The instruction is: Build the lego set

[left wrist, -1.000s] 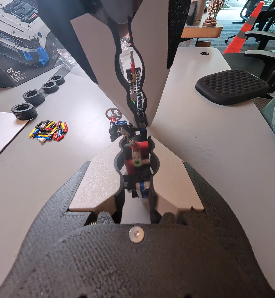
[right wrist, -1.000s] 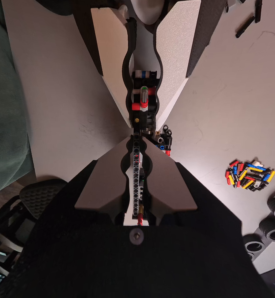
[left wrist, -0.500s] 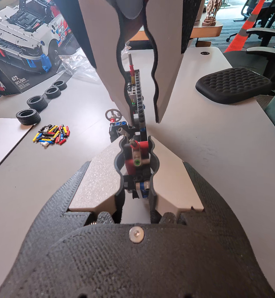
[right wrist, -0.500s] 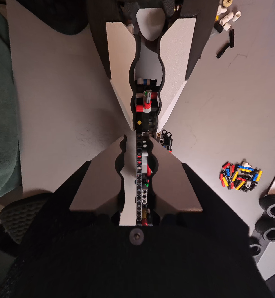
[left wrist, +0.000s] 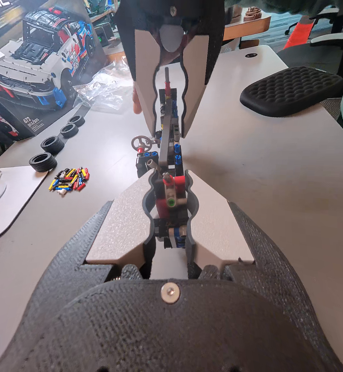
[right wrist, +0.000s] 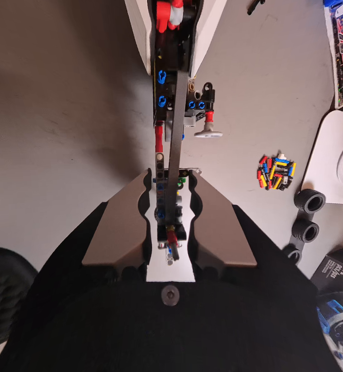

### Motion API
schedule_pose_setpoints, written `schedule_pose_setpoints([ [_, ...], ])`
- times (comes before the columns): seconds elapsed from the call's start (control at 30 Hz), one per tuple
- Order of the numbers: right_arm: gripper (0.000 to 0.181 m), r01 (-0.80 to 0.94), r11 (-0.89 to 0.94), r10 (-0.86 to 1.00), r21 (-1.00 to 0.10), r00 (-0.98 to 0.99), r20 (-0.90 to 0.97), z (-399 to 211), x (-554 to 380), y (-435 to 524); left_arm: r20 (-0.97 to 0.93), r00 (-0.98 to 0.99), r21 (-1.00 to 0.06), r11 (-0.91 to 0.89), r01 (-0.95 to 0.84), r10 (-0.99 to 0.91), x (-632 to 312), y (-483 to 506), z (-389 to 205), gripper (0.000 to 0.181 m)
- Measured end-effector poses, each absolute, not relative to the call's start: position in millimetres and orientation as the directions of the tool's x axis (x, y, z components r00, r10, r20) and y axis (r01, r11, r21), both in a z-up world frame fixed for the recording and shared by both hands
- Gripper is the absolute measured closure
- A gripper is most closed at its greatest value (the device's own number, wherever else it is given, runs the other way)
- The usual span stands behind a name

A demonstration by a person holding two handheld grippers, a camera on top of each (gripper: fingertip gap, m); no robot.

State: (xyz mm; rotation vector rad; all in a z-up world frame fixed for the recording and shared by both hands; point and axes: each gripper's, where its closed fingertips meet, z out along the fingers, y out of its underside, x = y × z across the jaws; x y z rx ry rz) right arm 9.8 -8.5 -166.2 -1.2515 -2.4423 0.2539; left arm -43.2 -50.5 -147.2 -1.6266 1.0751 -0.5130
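The long black and grey Lego chassis (left wrist: 165, 145), with blue pins, a red axle and a grey steering wheel (left wrist: 140, 142), lies along the table (left wrist: 247, 181). My left gripper (left wrist: 169, 173) is shut on its near end, around the red and black parts. My right gripper (left wrist: 167, 134) comes from the far side, open, with its fingers on either side of the chassis' far end, apart from it. In the right wrist view the chassis (right wrist: 174, 141) runs between the right gripper's (right wrist: 169, 171) spread fingers up to the left gripper (right wrist: 171, 74).
A pile of small coloured pins (left wrist: 69, 179) and several black tyres (left wrist: 43, 159) lie to the left, in front of the set's box (left wrist: 36, 60). A clear plastic bag (left wrist: 108, 84) lies behind. A black padded rest (left wrist: 291, 91) sits at the right. A white board (left wrist: 9, 197) lies at the left.
My right gripper has opened, let go of the chassis' far end and drawn back along it. The long beam now shows its smooth edge. My left gripper keeps its hold.
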Motion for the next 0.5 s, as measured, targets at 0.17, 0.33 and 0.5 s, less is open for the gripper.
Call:
schedule_pose_setpoints([
  [0.17, 0.152, 0.741, 0.572, 0.820, -0.351, -0.509, 0.263, -168, 6, -6, -0.165, 0.516, -0.925, -0.050, -0.378, -0.841, -44, -51, -147, 0.157],
  [0.33, 0.152, 0.746, 0.551, 0.834, -0.373, -0.494, 0.245, -168, 6, -5, -0.133, 0.528, -0.929, -0.081, -0.362, -0.839, -48, -59, -146, 0.125],
  [0.5, 0.152, 0.739, 0.542, 0.840, -0.399, -0.495, 0.224, -168, 5, -5, -0.139, 0.589, -0.923, -0.112, -0.369, -0.796, -65, -64, -147, 0.120],
])
